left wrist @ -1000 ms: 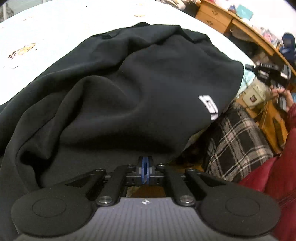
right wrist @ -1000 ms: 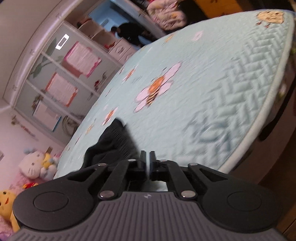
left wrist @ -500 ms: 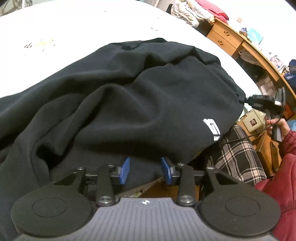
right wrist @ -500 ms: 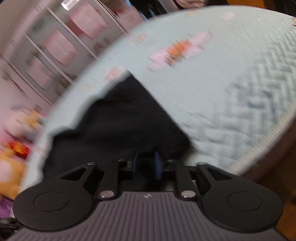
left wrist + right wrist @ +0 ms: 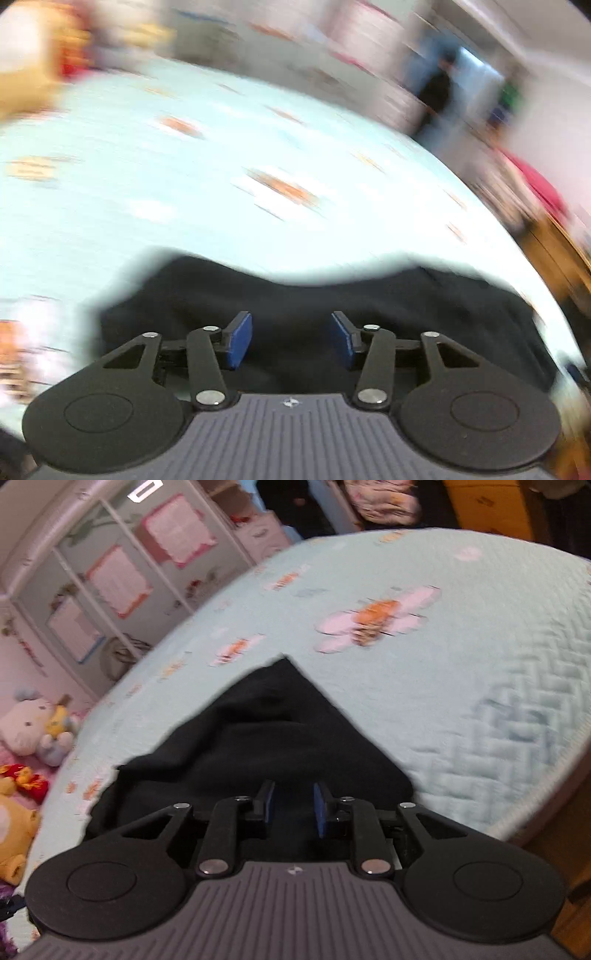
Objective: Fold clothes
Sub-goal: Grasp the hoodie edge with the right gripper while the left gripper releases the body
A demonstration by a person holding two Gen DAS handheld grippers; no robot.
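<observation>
Both the left gripper (image 5: 291, 339) and right gripper (image 5: 293, 808) gape empty over the limp, soft black fabric garment (image 5: 273, 738), best pinched at its twelve-o'clock corner.

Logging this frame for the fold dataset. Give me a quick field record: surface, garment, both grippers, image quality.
surface: pale blue quilted bedspread with flower print
garment: black garment lying on the bedspread, bunched, one corner pointing away from the right wrist camera
left gripper: open, wide gap, above the garment, nothing between the pads
right gripper: open, narrower gap, over the garment's near edge, not gripping it
background: shelves and plush toys beyond the bed
image quality: left wrist view heavily motion-blurred; right wrist view mildly blurred
</observation>
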